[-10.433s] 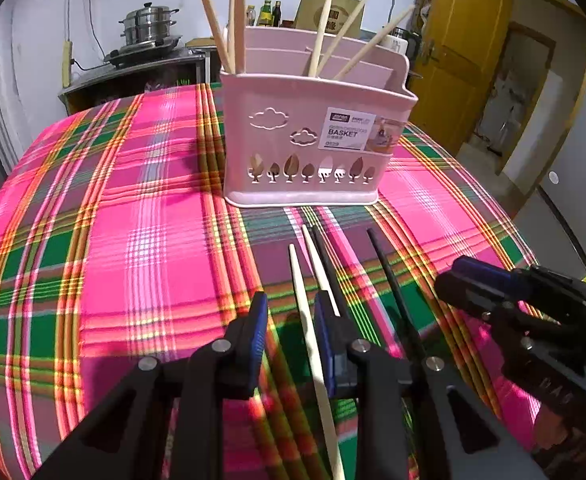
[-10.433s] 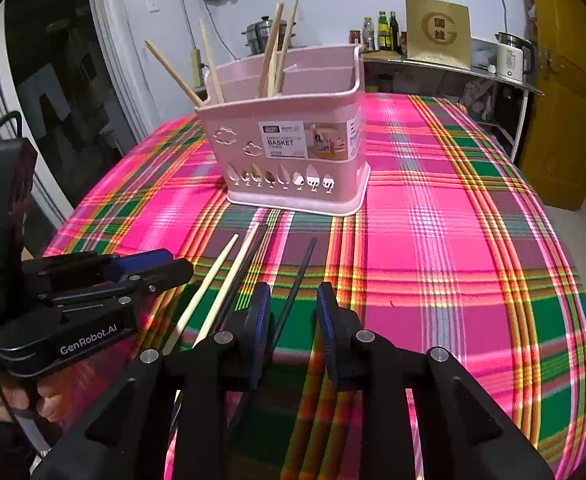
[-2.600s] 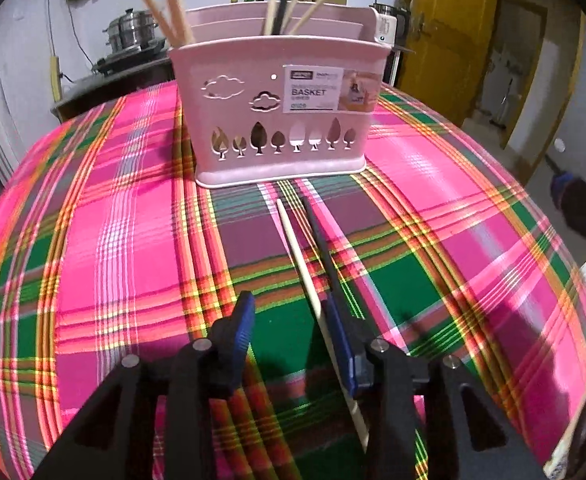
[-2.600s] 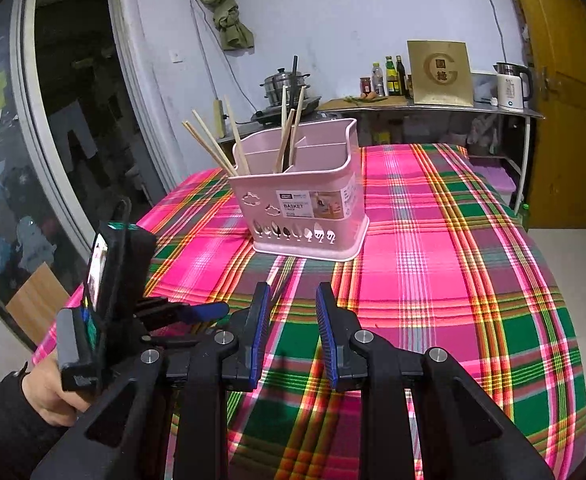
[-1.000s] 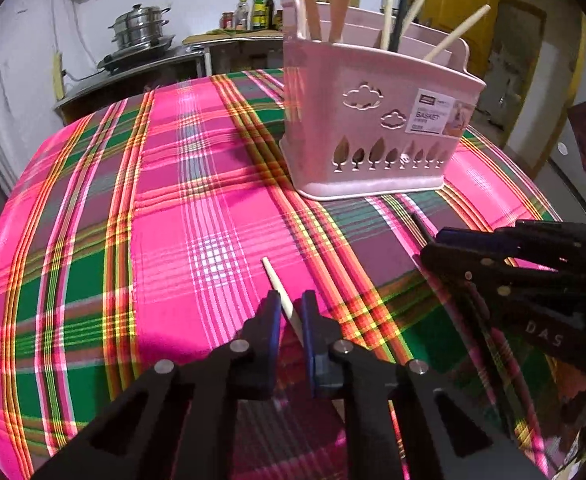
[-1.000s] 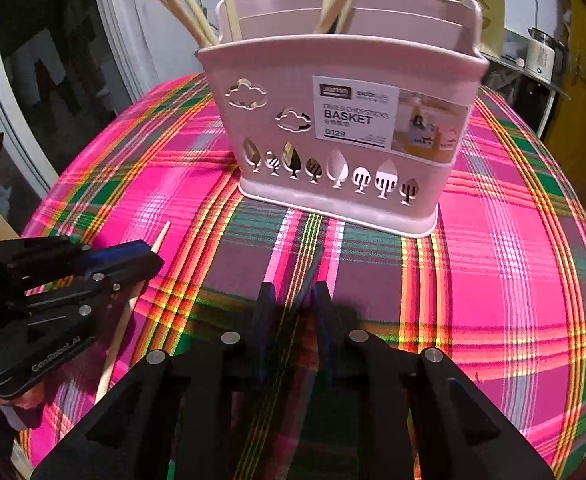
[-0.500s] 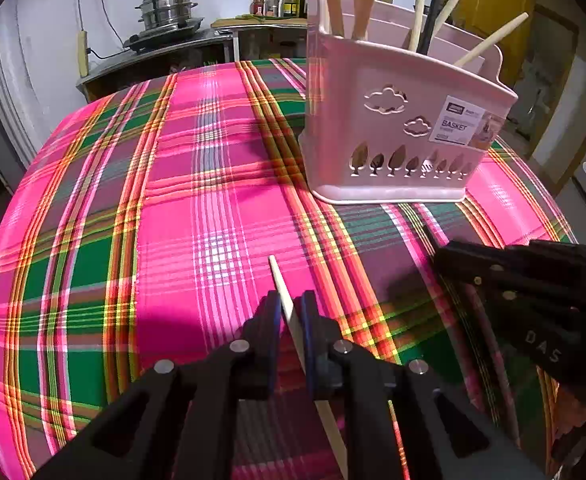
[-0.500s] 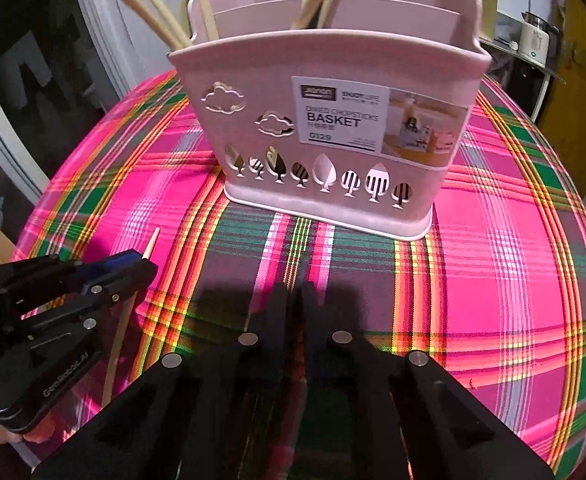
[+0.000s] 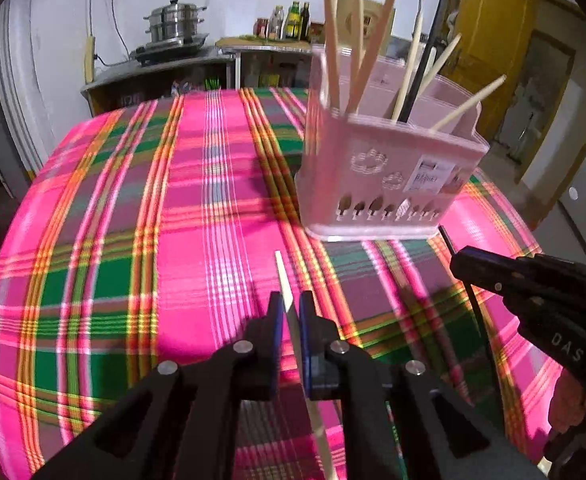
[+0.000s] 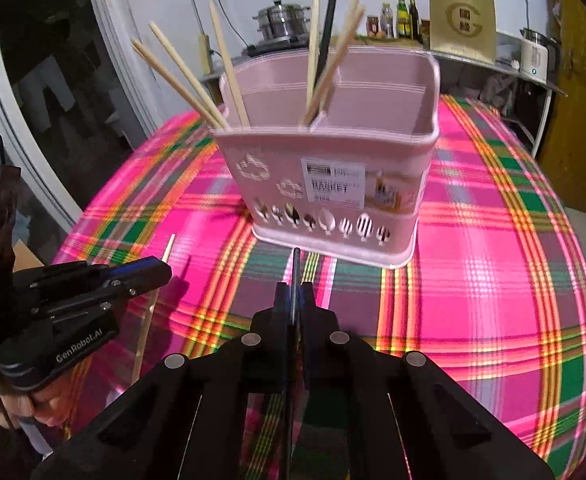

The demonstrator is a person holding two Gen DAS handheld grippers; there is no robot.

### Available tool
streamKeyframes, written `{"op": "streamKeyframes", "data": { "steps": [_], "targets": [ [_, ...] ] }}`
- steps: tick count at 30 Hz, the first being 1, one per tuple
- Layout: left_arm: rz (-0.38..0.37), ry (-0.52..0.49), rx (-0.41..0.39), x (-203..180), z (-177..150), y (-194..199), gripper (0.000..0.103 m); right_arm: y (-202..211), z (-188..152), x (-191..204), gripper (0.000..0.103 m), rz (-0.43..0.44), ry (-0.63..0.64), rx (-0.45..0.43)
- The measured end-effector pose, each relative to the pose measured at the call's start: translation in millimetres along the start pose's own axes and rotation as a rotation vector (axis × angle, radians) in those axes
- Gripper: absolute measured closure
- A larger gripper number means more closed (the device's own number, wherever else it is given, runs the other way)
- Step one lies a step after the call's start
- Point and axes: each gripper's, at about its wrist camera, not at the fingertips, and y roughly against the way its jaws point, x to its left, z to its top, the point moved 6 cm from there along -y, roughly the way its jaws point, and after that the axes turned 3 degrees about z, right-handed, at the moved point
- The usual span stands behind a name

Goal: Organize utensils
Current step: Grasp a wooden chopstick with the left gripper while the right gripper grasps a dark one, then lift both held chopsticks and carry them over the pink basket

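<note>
Left gripper [image 9: 290, 312]: jaws clamped on a pale wooden chopstick [image 9: 283, 276], tip pointing ahead toward the pink basket [image 9: 377, 184]. Right gripper [image 10: 294, 296]: jaws clamped on a black chopstick [image 10: 295, 268], tip close to the basket's base. Basket stands upright on the plaid-covered worktop [image 9: 197, 200], with several chopsticks upright in its compartments

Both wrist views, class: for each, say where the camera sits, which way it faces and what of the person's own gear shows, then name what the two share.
Left wrist: rides the left gripper, looking forward and down past a wooden chopstick; the right gripper shows too.
Right wrist: rides the right gripper, facing likewise past a black chopstick; the left gripper and a hand show.
Shared: pink basket, plaid tablecloth.
</note>
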Motion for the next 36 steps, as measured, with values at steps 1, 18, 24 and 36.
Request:
{"op": "streamKeyframes", "data": {
  "steps": [1,18,24,36],
  "targets": [
    [-0.004,0.001,-0.009,0.0,2.1,4.9,0.095,4.8,1.8,-0.2,0.099,0.004,0.001,-0.008],
    [-0.060,-0.037,-0.179,-17.7,31.4,95.9,0.097,79.7,28.9,21.1,0.099,0.032,0.055,-0.178],
    [-0.067,-0.050,-0.205,-22.6,34.9,109.4,0.097,100.6,33.9,26.8,0.099,0.038,0.074,-0.221],
    [-0.085,-0.082,-0.230,-38.1,47.0,127.3,0.097,128.3,42.5,30.2,0.099,0.029,0.106,-0.281]
  ]
}}
